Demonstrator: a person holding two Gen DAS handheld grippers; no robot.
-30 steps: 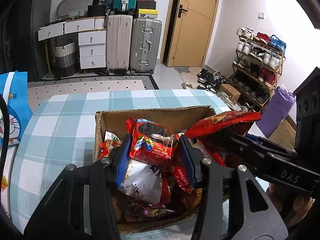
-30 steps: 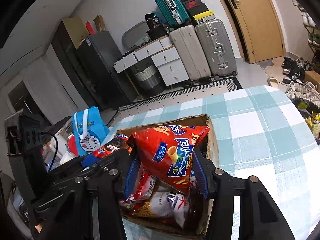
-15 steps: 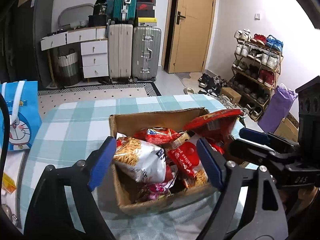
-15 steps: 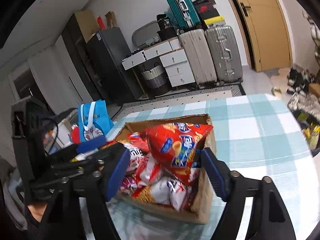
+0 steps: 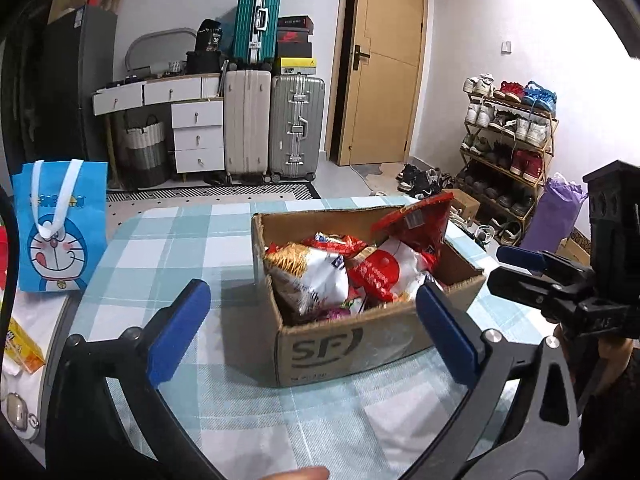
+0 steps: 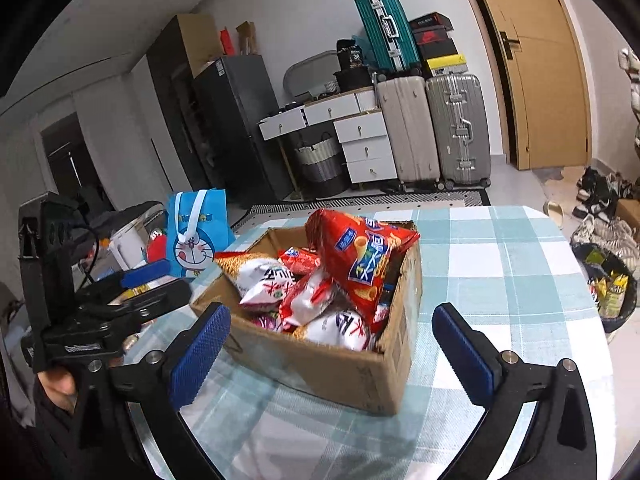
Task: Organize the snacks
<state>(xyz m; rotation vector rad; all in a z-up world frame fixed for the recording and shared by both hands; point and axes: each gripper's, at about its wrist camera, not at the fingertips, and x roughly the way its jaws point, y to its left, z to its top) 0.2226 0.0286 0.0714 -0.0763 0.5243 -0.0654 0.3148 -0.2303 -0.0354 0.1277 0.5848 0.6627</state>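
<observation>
A brown cardboard box (image 5: 352, 344) (image 6: 340, 372) stands on the checked tablecloth (image 5: 168, 248), filled with several snack bags. A large red chip bag (image 6: 360, 256) (image 5: 420, 224) leans upright at one end. A white and orange bag (image 5: 312, 276) lies at the other. My left gripper (image 5: 316, 328) is open and empty, held back in front of the box. My right gripper (image 6: 332, 352) is open and empty, also back from the box. Each gripper shows in the other's view: the right one (image 5: 540, 276), the left one (image 6: 120, 304).
A blue Doraemon bag (image 5: 60, 232) (image 6: 198, 236) stands at the table's left edge. Suitcases (image 5: 272, 128), white drawers and a door are behind. A shoe rack (image 5: 508, 140) and a purple bag (image 5: 556, 212) are at the right. A bin of wrappers (image 6: 612, 292) sits on the floor.
Both grippers opened, let go of their snack bags into the box, and drew back and up from it. The red chip bag now rests in the box.
</observation>
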